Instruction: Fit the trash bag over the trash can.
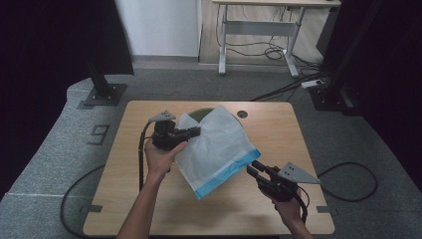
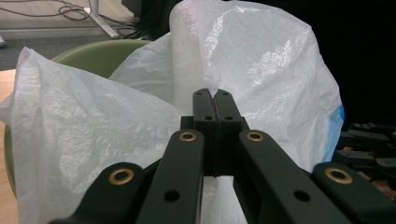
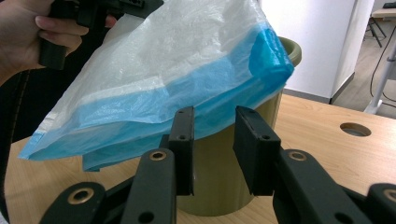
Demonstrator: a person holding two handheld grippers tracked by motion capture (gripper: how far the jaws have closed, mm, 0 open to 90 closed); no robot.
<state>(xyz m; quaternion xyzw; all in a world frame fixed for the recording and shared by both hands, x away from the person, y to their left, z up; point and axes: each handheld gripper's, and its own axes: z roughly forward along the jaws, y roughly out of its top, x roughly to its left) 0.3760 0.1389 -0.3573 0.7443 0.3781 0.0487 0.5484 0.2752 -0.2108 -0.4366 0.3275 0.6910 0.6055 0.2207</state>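
Plastic bag (image 1: 219, 149) held up over middle of surface (image 1: 124, 199), draped across green bin (image 3: 224, 186) toward far edge. Left claw (image 2: 215, 100) pressed together, pinching bag's upper edge. Right claw (image 3: 215, 154) spread, jaws apart, just below bag's blue edge, not touching as far as visible. Bag thin, white, half transparent, crinkled, with blue band along lower edge. Bin mostly hidden under bag; rim shows in high view, side wall in right gripper view. Bag opening hard to make out.
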